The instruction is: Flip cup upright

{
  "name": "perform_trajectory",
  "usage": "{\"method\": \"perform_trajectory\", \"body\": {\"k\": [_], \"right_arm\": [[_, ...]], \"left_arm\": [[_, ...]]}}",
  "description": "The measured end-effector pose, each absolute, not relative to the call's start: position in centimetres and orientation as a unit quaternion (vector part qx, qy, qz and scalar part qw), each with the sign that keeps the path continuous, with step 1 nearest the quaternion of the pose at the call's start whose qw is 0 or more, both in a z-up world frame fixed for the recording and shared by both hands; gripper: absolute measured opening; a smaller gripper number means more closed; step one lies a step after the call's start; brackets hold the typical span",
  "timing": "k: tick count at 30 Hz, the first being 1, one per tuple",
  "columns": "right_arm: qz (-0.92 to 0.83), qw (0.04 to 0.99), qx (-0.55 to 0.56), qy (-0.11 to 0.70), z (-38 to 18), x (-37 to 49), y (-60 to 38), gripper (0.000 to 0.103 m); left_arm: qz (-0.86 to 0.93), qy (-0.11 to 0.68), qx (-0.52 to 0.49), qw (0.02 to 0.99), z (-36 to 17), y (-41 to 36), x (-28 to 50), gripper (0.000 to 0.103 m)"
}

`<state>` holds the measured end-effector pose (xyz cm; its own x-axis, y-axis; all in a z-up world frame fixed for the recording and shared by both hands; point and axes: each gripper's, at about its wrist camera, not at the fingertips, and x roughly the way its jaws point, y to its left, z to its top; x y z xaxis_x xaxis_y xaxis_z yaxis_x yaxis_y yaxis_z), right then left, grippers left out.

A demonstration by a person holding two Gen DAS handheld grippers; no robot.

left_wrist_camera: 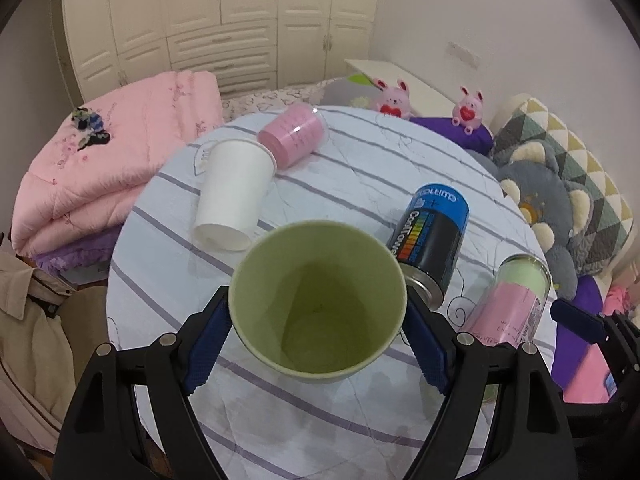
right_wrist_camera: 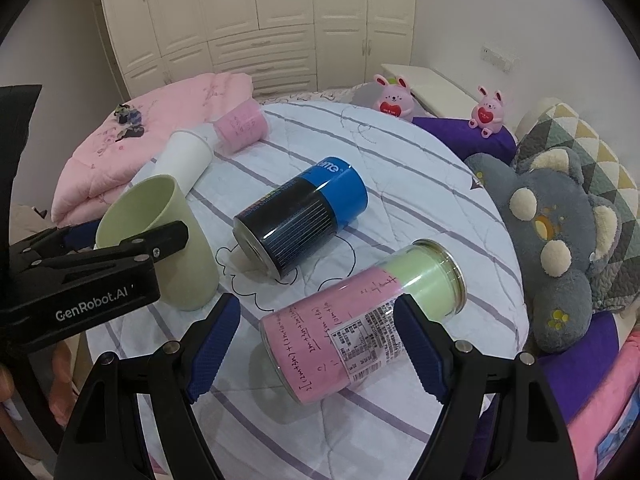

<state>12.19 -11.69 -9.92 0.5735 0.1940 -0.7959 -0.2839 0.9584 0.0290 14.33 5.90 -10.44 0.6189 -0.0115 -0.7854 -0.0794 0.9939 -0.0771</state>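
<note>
Left wrist view: the green cup (left_wrist_camera: 318,304) is held between the blue pads of the left gripper (left_wrist_camera: 318,340), one pad pressed to each side of its wall just under the rim. The cup's mouth is turned up toward the camera and its inside bottom is seen. It is set over the striped round bench (left_wrist_camera: 360,168). A white paper cup (left_wrist_camera: 232,194) is lain on its side just beyond it to the left, with a pink-filled clear cup (left_wrist_camera: 294,136) touching its far end. A blue and black can (left_wrist_camera: 434,236) is lain on its side just right of the green cup's rim. A clear jar with pink and green contents (left_wrist_camera: 514,300) is seen farther right, also on its side. The tip of the right gripper (left_wrist_camera: 580,320) is caught at the right edge.

Right wrist view: the green cup (right_wrist_camera: 168,240) is seen upright at left, its base on or just above the bench (right_wrist_camera: 420,184); which one cannot be told. It is clamped near the rim by the left gripper (right_wrist_camera: 132,240). The right gripper (right_wrist_camera: 318,344) is spread wide and holds nothing. The clear jar (right_wrist_camera: 360,320) is lain between and beyond its fingers, untouched. The blue and black can (right_wrist_camera: 300,216) is lain past the jar, near the green cup.
</note>
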Motion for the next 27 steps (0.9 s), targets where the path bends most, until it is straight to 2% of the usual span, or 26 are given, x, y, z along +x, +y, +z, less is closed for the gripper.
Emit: {"method": "perform_trajectory", "body": {"k": [4, 16, 27], "right_arm": [[0.133, 0.888, -0.051, 0.437, -9.6, 11.7, -11.9, 0.080], [0.135, 0.902, -0.051, 0.407, -7.6, 9.1, -12.2, 0.080], [0.115, 0.920, -0.055, 0.371, -5.5, 5.9, -13.5, 0.080]], "left_arm": [[0.022, 0.425, -0.047, 0.904, -9.7, 5.8, 13.6, 0.095], [0.023, 0.396, -0.058, 0.916, -7.0, 6.0, 9.6, 0.095], [0.032, 0.348, -0.050, 0.935, -4.4, 5.8, 3.8, 0.100]]}}
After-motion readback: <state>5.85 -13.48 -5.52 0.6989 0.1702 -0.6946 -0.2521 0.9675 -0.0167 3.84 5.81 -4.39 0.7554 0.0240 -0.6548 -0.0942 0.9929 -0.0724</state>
